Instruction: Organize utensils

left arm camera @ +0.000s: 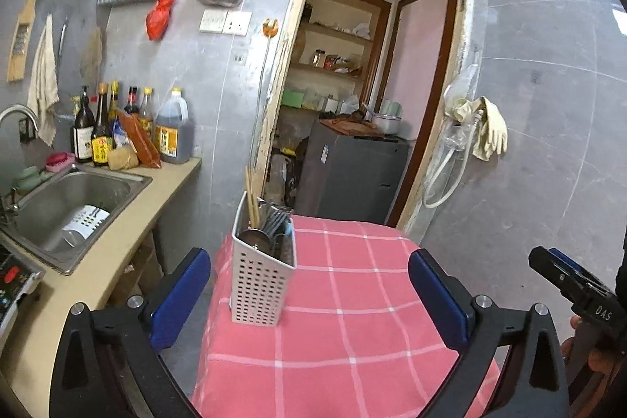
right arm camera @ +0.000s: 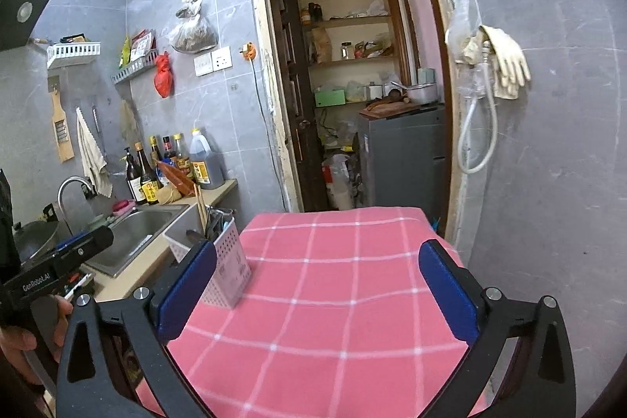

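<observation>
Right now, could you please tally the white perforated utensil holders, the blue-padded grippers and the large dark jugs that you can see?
White utensil holders: 2 (table holder standing upright, sink holder lying down)
Grippers: 2 (left gripper, right gripper, both open with nothing held)
Large jug on the counter: 1
Total: 5

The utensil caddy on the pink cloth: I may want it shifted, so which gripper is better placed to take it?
Probably left. The utensil caddy stands ahead of the open left gripper, just inside its left pad. From the open right gripper it sits off by the left pad.
</observation>
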Demonstrator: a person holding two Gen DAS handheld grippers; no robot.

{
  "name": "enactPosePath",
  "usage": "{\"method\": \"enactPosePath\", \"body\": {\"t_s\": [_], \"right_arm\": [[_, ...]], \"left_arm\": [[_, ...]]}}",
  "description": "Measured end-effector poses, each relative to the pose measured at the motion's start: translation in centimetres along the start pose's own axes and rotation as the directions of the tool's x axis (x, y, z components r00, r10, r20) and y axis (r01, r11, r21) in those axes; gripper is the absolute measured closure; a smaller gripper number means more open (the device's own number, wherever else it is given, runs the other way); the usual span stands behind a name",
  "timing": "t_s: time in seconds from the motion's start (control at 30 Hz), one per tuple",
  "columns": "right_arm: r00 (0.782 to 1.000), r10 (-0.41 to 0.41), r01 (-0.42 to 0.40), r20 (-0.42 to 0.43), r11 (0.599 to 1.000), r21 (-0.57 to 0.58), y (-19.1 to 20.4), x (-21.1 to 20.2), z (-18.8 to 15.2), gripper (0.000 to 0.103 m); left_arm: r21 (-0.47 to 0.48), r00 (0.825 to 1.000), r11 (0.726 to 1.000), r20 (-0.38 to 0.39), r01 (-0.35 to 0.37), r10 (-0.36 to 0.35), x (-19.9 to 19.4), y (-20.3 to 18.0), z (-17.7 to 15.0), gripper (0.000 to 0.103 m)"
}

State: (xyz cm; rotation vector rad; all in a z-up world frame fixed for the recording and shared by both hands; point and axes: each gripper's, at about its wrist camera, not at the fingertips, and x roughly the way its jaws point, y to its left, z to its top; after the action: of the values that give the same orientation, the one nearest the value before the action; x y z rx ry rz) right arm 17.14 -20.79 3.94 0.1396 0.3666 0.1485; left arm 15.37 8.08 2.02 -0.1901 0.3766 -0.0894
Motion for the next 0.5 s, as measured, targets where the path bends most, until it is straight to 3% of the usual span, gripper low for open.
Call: {"method": "enactPosePath", "body": {"t_s": [0.5], "right_arm": [[0.999,-0.023,0.024,0.023,0.999,-0.038,-1.2,-8.9,-3.4,0.001]], "left_arm": [[0.045,0.998,0.997,0.032,-0.062,0.061,-8.4,-4.0,-4.1,0.001]]}}
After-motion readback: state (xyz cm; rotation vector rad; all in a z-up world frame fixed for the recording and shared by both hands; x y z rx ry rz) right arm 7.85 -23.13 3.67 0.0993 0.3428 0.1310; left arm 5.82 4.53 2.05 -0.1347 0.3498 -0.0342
